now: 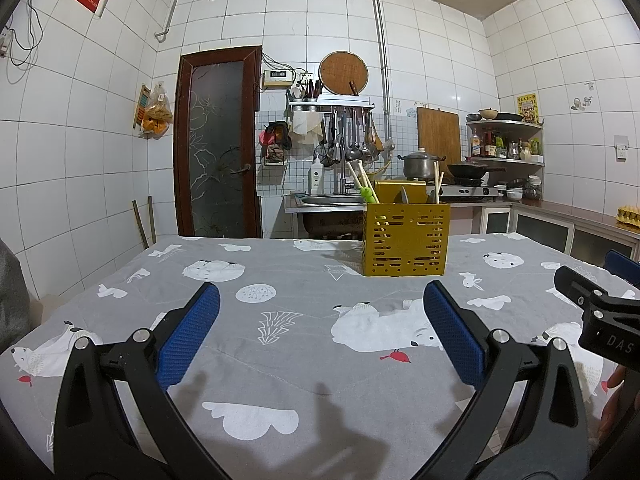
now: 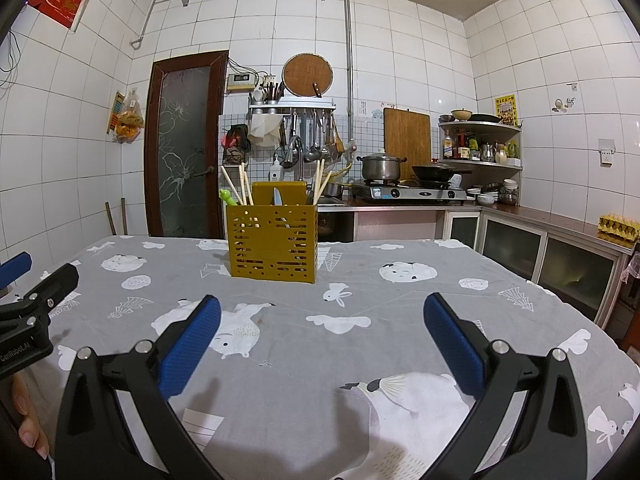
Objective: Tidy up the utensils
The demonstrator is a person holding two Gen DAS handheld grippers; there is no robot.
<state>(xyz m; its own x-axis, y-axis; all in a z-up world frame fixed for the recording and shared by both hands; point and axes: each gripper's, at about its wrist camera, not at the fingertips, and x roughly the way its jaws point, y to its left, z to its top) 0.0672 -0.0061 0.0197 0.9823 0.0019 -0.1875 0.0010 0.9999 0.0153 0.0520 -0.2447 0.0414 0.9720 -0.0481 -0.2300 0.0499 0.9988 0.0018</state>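
A yellow slotted utensil holder stands upright on the grey patterned tablecloth, toward the table's far side; it also shows in the right wrist view. It holds pale chopsticks, a green-topped utensil and a knife blade. My left gripper is open and empty, low over the cloth, well short of the holder. My right gripper is open and empty too, beside the left one, which appears at the left edge of the right wrist view.
Behind the table are a sink, a gas stove with a steel pot and a wok, corner shelves of bottles, and a brown door. A low counter with an egg tray runs along the right wall.
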